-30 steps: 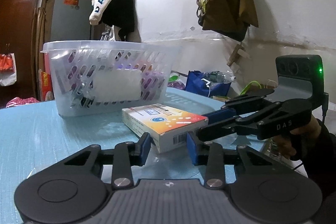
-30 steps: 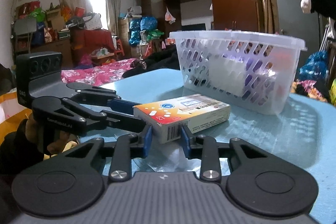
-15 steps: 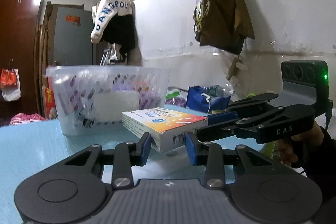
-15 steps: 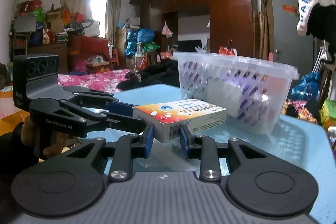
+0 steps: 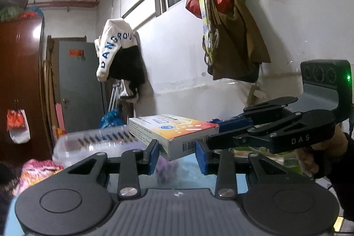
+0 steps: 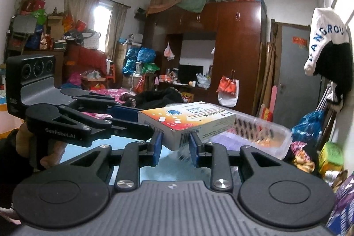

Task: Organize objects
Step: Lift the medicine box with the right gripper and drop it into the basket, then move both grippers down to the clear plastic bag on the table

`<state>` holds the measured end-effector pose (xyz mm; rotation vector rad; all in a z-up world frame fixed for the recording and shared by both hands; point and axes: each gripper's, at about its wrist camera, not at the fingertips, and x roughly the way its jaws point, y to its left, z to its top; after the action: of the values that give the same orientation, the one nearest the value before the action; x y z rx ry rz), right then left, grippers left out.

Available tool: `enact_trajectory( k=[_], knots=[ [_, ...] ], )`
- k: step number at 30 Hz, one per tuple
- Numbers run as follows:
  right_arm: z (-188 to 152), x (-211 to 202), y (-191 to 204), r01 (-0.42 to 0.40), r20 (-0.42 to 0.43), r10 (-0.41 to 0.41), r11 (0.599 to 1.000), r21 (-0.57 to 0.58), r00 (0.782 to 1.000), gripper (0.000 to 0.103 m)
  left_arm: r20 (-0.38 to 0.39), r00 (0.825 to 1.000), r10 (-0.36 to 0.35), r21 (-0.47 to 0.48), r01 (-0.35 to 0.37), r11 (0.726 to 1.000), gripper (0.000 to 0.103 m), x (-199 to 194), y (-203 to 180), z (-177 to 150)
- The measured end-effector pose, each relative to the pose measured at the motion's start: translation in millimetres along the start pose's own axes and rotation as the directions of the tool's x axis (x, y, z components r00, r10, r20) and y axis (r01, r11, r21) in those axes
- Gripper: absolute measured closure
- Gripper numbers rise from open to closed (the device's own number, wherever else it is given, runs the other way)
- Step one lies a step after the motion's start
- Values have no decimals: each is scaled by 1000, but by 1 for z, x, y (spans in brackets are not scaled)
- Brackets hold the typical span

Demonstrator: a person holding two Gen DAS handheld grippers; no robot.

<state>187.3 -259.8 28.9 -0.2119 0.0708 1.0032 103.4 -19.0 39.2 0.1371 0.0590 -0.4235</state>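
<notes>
1. Both pairs of blue fingers point(image 5: 152, 154) pinch the same small carton: the left gripper point(image 5: 177, 154) clamps one corner of it, and the right gripper point(image 6: 174, 145) clamps the neighbouring corner, its pads closed against the barcode end.
2. Held between the two tools, the medicine box point(image 5: 172, 132) is lifted clear of the blue table point(image 6: 177, 160), roughly level, with its orange-and-white printed face upward.
3. From the left wrist view the right gripper point(image 5: 230, 127) reaches in from the right side of the box, gripped by a person's hand point(image 5: 309, 158) in a dark sleeve.
4. From the right wrist view the left gripper point(image 6: 132, 112) comes in from the left of the box, also held by a hand point(image 6: 50, 152).
5. Just behind and below the box stands the clear slotted basket point(image 6: 261, 132) on the table, with purple and orange items inside.
6. Farther behind the box, a white and black jacket point(image 5: 117, 54) hangs on the wall.
</notes>
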Motion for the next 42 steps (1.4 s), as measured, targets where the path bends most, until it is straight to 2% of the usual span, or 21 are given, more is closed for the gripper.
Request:
enact_trajectory(
  k=[5, 13, 19, 24, 25, 26, 27, 28, 29, 30, 32, 33, 34, 37, 40, 42],
  knots=[
    [17, 20, -24, 22, 11, -22, 1000, 3, 1000, 72, 7, 1000, 7, 28, -7, 1000, 63, 29, 12, 27],
    [19, 57, -52, 54, -16, -53, 998, 23, 998, 72, -28, 1000, 13, 12, -12, 1000, 63, 78, 36, 37],
    [4, 81, -66, 80, -78, -77, 996, 35, 994, 72, -106, 994, 39, 8, -38, 999, 63, 119, 54, 31],
    [-4, 93, -76, 89, -132, -82, 995, 47, 988, 73, -183, 980, 81, 23, -78, 997, 60, 148, 62, 24],
    [-4, 94, -75, 104, -137, -96, 993, 48, 986, 68, -188, 977, 103, 35, -98, 995, 55, 150, 61, 23],
    [-4, 91, -74, 123, -144, -115, 991, 44, 983, 56, -193, 972, 133, 46, -126, 991, 50, 151, 60, 23],
    [-4, 85, -74, 151, -139, -143, 988, 45, 980, 47, -188, 968, 166, 55, -159, 986, 37, 148, 60, 24],
    [-3, 73, -71, 177, -113, -170, 982, 58, 979, 26, -171, 967, 187, 66, -179, 982, 28, 143, 59, 27],
    [-2, 60, -69, 190, -80, -184, 979, 76, 980, 5, -146, 967, 207, 77, -198, 977, 26, 134, 58, 29],
    [-2, 45, -67, 206, -46, -203, 974, 98, 978, 0, -127, 966, 224, 80, -215, 973, 25, 124, 57, 31],
    [-5, 16, -59, 219, -26, -218, 964, 153, 976, 0, -103, 967, 234, 51, -229, 972, 24, 97, 57, 34],
    [-8, 6, -56, 219, -26, -218, 958, 183, 976, 0, -100, 968, 229, 31, -227, 973, 19, 84, 56, 35],
    [-16, -7, -50, 214, -28, -213, 951, 222, 977, 0, -103, 969, 225, 13, -225, 974, 14, 68, 55, 32],
    [-55, -35, -27, 192, -77, -176, 922, 336, 981, 0, -147, 957, 250, -16, -255, 967, 13, 22, 47, 12],
    [-96, -43, -1, 174, -136, -129, 897, 406, 982, 0, -206, 931, 301, -41, -316, 948, 13, -20, 40, -26],
    [-118, -47, 18, 155, -156, -99, 900, 407, 983, 0, -248, 915, 318, -70, -344, 936, 13, -39, 43, -47]
  ],
)
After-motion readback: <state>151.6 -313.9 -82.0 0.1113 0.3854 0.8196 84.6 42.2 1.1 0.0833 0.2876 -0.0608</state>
